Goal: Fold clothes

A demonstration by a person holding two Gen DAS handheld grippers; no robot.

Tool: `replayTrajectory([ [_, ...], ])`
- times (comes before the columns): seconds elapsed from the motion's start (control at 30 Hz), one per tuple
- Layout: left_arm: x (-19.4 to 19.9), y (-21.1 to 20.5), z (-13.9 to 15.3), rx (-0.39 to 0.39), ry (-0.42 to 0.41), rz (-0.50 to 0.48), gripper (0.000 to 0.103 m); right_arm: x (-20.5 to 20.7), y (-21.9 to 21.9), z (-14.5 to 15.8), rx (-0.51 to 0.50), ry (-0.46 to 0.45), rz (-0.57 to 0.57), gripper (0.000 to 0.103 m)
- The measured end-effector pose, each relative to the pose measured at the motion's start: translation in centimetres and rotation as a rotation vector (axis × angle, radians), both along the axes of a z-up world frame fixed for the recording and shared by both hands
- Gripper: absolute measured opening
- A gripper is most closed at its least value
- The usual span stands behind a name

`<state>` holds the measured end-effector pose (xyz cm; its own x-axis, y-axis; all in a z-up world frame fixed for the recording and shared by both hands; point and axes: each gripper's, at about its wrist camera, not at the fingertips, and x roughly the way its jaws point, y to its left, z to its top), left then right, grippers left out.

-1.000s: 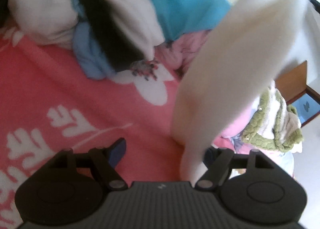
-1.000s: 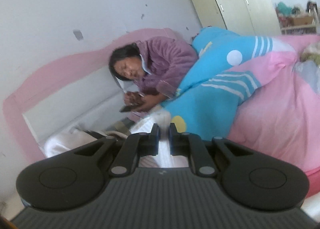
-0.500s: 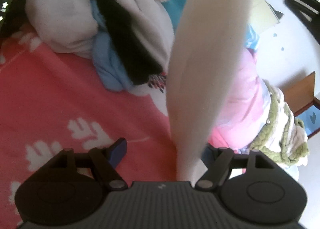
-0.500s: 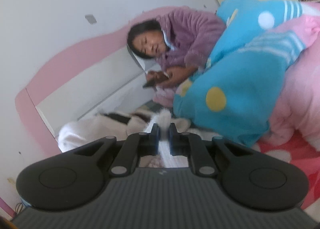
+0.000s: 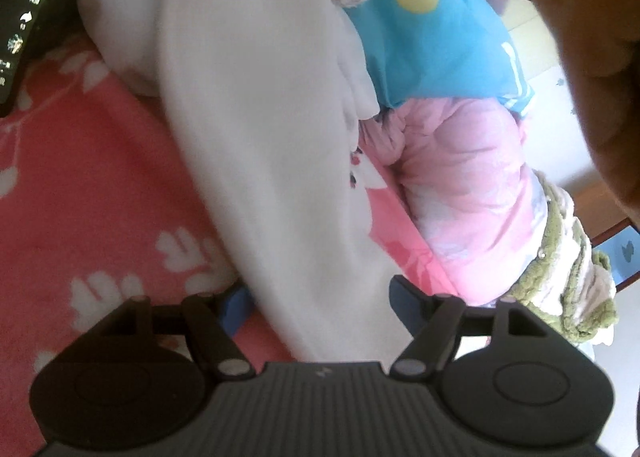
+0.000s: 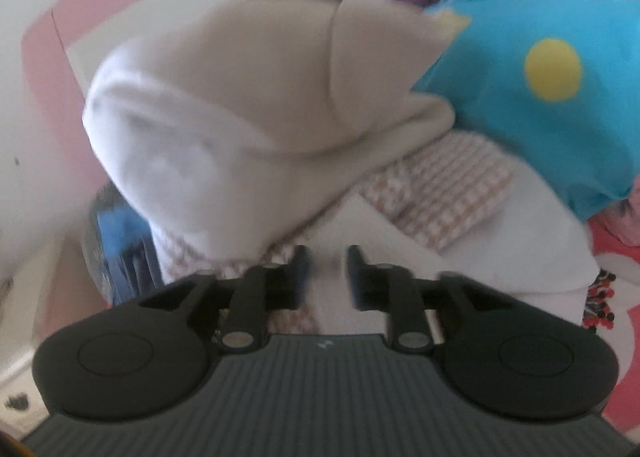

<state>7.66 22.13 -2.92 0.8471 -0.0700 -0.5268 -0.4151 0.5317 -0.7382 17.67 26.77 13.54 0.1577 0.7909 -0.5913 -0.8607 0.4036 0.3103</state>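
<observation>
A cream-white garment [image 5: 260, 117] runs from the clothes pile at the top down between the fingers of my left gripper [image 5: 318, 297]. Its jaws stand wide, and I see no pad pressing on the cloth. In the right wrist view the same garment [image 6: 280, 97] lies bunched on the pile of clothes, just beyond my right gripper [image 6: 326, 273]. That gripper's jaws are opening. Nothing is pinched between them; only white cloth shows through the gap, lying beyond it.
A red-pink flowered blanket [image 5: 80, 185] covers the bed. A blue quilt with a yellow dot [image 5: 432, 17] and a pink quilt [image 5: 472, 177] lie to the right. A checked garment [image 6: 448, 193] and a green-edged fluffy one [image 5: 568, 281] lie nearby. A blurred hand [image 5: 592, 57] fills the upper right corner.
My right gripper dropped towards the clothes pile and its jaws parted, letting go of the cream garment. In the left wrist view the garment swung left and now spans the gap.
</observation>
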Motion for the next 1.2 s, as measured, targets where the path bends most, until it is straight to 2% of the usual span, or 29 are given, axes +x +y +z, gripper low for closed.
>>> replayTrajectory([
  [0.03, 0.0, 0.0, 0.0, 0.001, 0.001, 0.003, 0.074, -0.1, -0.2, 0.2, 0.012, 0.002, 0.005, 0.037],
  [0.1, -0.2, 0.0, 0.2, 0.005, 0.003, 0.016, 0.073, -0.3, -1.0, 0.9, 0.043, -0.005, 0.011, 0.051],
  [0.17, -0.6, 0.0, 0.4, 0.012, 0.007, 0.041, 0.073, -0.3, -2.5, 2.2, 0.08, -0.034, 0.002, 0.057],
  [0.37, -2.7, -0.3, 1.3, 0.03, 0.0, 0.125, 0.075, -0.7, -10.8, 4.6, 0.179, -0.117, -0.098, 0.067],
  [0.47, -3.7, -0.7, 2.0, 0.037, -0.028, 0.138, 0.076, -0.8, -16.4, 4.3, 0.206, -0.138, -0.197, 0.067],
  [0.67, -4.8, -3.0, 3.5, 0.088, -0.086, 0.085, 0.079, -0.2, -27.6, 0.2, 0.171, -0.065, -0.445, 0.067],
  [0.73, -5.2, -4.1, 4.0, 0.121, -0.098, 0.052, 0.079, 0.4, -30.4, -1.4, 0.136, -0.028, -0.495, 0.064],
  [0.8, -5.3, -5.3, 4.3, 0.15, -0.111, 0.014, 0.079, 0.8, -31.8, -3.2, 0.087, -0.007, -0.518, 0.053],
  [0.83, -5.0, -5.8, 4.5, 0.171, -0.117, -0.011, 0.079, 1.1, -32.2, -4.1, 0.063, -0.002, -0.523, 0.051],
  [0.9, -4.4, -6.8, 4.7, 0.21, -0.128, -0.06, 0.079, 1.4, -32.4, -5.3, 0.019, -0.014, -0.518, 0.04],
  [0.97, -3.6, -7.2, 4.8, 0.234, -0.133, -0.093, 0.079, 2.0, -32.1, -6.0, -0.021, -0.043, -0.492, 0.037],
  [1.07, -1.8, -7.5, 4.5, 0.277, -0.124, -0.124, 0.079, 3.3, -31.2, -6.3, -0.076, -0.108, -0.426, 0.038],
  [1.2, 0.0, -6.4, 2.9, 0.275, -0.05, -0.105, 0.079, 6.7, -27.0, -6.7, -0.179, -0.225, -0.222, 0.044],
])
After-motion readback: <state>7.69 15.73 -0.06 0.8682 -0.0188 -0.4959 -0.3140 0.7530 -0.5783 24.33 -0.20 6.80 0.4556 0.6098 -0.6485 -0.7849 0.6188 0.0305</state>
